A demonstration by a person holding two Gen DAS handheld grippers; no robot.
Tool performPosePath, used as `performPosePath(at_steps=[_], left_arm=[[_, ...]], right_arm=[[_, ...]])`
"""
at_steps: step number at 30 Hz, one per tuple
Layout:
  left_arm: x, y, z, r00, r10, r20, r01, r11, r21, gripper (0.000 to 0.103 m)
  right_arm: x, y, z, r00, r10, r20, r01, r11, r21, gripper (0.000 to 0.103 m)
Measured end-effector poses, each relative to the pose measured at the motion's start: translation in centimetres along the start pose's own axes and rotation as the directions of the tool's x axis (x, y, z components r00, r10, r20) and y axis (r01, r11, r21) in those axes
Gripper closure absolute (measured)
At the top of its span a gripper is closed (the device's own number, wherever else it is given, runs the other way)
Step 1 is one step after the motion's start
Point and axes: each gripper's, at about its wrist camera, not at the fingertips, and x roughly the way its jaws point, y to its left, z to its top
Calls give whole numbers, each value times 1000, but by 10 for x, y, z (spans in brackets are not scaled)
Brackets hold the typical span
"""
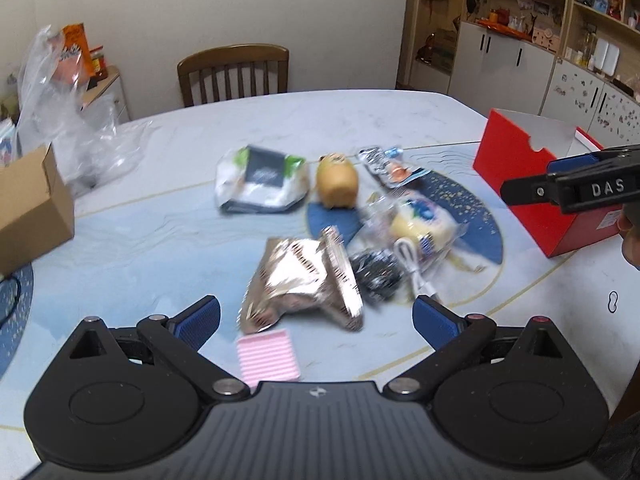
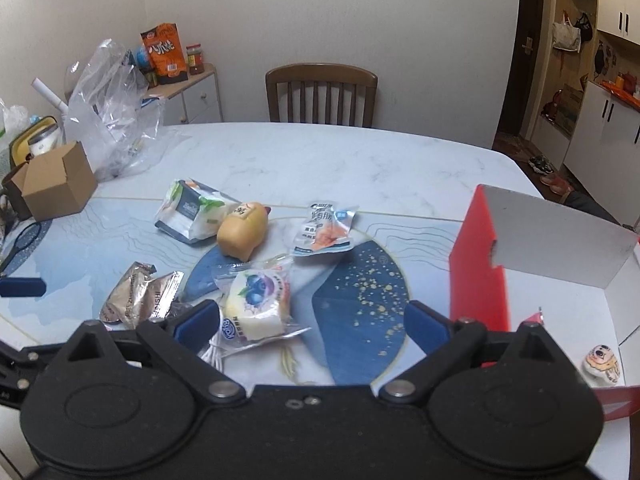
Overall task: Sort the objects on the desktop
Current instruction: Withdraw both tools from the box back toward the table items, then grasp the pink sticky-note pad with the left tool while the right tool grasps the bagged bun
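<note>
Indoors, marble-look table (image 2: 360,160), wooden chair (image 2: 320,92) behind, white cabinets (image 1: 500,56).

Left wrist view: mounted behind the left gripper (image 1: 316,316), looking forward and down over the table (image 1: 280,120), close above the silver foil packet (image 1: 304,280) between its fingers. Right wrist view: behind the right gripper (image 2: 312,326), facing the same way from further right, close over the blueberry bread packet (image 2: 258,304), red box (image 2: 480,276) just beside the right finger. Shared by both: foil packet, bread packet, yellow plush toy (image 1: 337,182), wooden chair (image 2: 322,94) beyond.
</note>
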Motion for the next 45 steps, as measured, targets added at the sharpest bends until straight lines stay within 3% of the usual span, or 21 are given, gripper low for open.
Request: performPosePath(at_steps=[5,24,33,40,45], left_arm=[[4,13,-14,999,34,1,-34,999,38,0],[52,33,-33,997,-26,-71,32,996,83,1],[61,37,-34,995,-48,-90,57,993,101,11],[60,37,-35,995,-61,-75,69,991,114,14],[58,37,-33,995,-76,-61,83,989,126,29]], right_arm=[[17,11,3,1000,-17,-13,17,1000,1,6],[81,28,10,994,-29,-103,31,999,13,15],[92,35,11,992,-4,-123,5,1000,7,16],[104,40,9,987,6,-161,-5,1000,2,25],[108,36,9,983,24,-181,-18,999,34,32]])
